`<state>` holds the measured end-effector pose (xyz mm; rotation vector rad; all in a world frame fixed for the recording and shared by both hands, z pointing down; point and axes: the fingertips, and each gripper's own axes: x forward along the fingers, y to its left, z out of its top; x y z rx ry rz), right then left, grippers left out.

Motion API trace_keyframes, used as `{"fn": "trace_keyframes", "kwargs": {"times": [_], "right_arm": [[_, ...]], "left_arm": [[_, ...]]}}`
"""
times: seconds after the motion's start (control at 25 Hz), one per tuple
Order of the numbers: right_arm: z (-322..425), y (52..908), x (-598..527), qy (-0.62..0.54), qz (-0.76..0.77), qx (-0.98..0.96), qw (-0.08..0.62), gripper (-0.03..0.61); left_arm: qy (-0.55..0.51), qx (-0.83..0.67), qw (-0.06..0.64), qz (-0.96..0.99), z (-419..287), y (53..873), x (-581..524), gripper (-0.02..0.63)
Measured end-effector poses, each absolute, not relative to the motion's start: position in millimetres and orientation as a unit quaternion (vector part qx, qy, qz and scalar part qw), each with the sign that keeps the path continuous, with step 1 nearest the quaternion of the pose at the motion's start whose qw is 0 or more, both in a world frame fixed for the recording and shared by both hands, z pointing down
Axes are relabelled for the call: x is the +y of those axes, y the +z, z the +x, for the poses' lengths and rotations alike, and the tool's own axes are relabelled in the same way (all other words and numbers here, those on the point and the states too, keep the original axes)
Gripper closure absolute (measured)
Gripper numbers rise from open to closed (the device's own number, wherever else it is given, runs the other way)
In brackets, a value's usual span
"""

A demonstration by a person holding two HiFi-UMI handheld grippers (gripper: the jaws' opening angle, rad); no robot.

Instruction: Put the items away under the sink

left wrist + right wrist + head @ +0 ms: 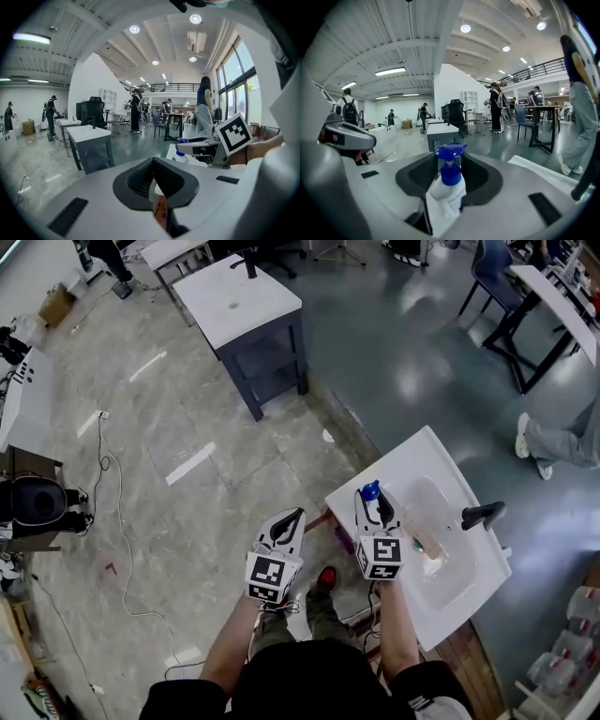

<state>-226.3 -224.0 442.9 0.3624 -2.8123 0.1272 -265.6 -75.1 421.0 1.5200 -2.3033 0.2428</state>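
Observation:
A white pump bottle with a blue cap (pixel 370 490) stands on the left end of the white sink top (pixel 441 470). My right gripper (pixel 373 498) reaches over that end, open, one jaw on each side of the bottle. In the right gripper view the bottle (pixel 447 192) sits deep between the jaws of that gripper (pixel 449 157), and no pad visibly presses on it. My left gripper (pixel 298 513) hangs over the floor left of the sink, its tips together and nothing in them. From the left gripper view (pixel 151 161) the bottle (pixel 180 157) shows to the right.
A black faucet (pixel 483 515) stands at the sink's right side, with a small item (pixel 419 546) in the basin. A white-topped dark table (pixel 248 301) is farther back. A cable (pixel 112 521) trails on the floor at left. A person's legs (pixel 562 442) are at right.

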Motion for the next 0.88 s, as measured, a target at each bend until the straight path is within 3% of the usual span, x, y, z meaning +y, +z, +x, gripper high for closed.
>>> {"fn": "trace_keyframes", "kwargs": {"times": [0.88], "right_arm": [[-229,436,-223,0.035,0.123,-0.985,0.118,0.422]], "left_arm": [[0.096,-0.822,0.187,0.529,-270,422,-64,0.607]]}}
